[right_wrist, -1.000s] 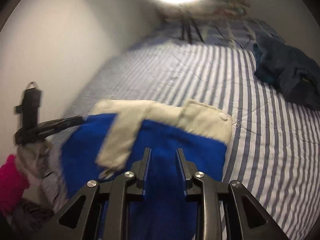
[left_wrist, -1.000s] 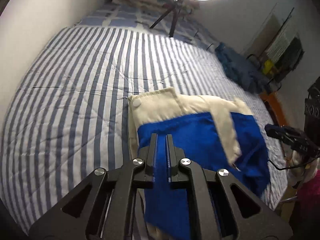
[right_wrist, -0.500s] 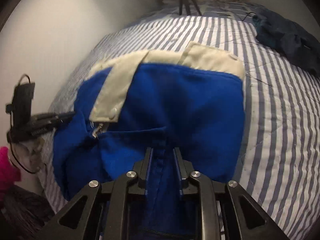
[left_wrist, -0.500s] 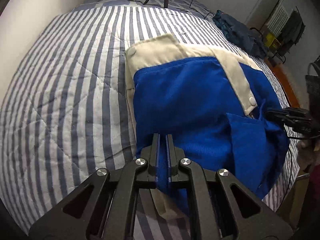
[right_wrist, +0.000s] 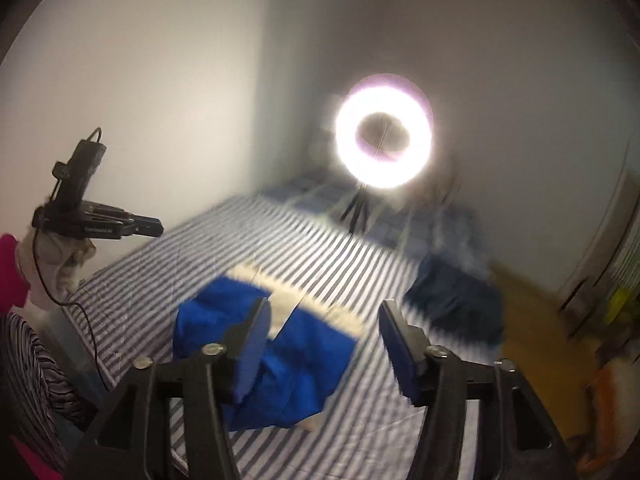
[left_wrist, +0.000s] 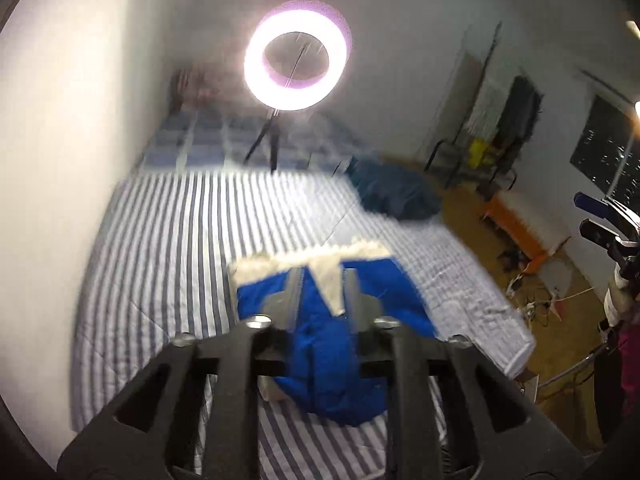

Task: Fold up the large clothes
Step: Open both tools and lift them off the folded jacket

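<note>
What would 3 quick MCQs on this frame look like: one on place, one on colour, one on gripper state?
1. Where does the blue garment lie?
A. on the striped bed
B. on the floor
C. hung on the wall

2. What colour is the trim on that garment?
A. red
B. cream
C. black

3. How does the right gripper stand?
A. shut on the garment
B. jaws apart, no cloth between them
C. shut on a cable

Key: 1 A, the garment rests folded on the striped cover in both views. 2 B, a cream band runs along its far edge. 3 B, the jaws are opening, well above the garment, and the bed shows through the gap.
</note>
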`<state>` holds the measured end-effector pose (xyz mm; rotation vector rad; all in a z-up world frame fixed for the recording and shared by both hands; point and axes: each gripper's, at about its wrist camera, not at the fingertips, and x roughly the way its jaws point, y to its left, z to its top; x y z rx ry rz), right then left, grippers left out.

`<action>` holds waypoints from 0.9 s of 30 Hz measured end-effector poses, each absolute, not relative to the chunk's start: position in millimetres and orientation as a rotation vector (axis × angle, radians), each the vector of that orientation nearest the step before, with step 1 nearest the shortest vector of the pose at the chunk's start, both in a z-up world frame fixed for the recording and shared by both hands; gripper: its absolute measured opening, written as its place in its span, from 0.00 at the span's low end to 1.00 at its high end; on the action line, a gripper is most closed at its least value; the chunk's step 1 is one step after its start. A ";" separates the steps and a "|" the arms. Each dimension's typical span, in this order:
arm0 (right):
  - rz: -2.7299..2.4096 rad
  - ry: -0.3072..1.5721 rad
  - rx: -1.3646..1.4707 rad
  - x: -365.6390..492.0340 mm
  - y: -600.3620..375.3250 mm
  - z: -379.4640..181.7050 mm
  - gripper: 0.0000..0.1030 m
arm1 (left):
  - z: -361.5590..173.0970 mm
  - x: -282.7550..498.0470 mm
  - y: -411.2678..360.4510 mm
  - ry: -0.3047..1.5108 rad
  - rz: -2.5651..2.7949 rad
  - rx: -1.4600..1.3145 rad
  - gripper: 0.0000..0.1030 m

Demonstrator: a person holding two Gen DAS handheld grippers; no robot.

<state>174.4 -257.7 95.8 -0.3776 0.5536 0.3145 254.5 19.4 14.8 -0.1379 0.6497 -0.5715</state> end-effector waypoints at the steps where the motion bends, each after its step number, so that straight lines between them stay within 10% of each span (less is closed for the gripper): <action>1: 0.304 0.525 -0.401 160.6 -254.5 111.7 0.63 | 31.5 244.3 23.2 0.624 -0.579 -0.133 0.42; 10: 0.297 0.408 -0.518 105.3 -243.5 135.6 0.96 | 79.1 220.2 44.0 0.630 -0.603 -0.156 0.72; 27: 0.370 0.862 0.035 281.6 -356.0 -90.7 0.92 | -171.8 372.8 51.2 1.104 -0.569 -0.692 0.72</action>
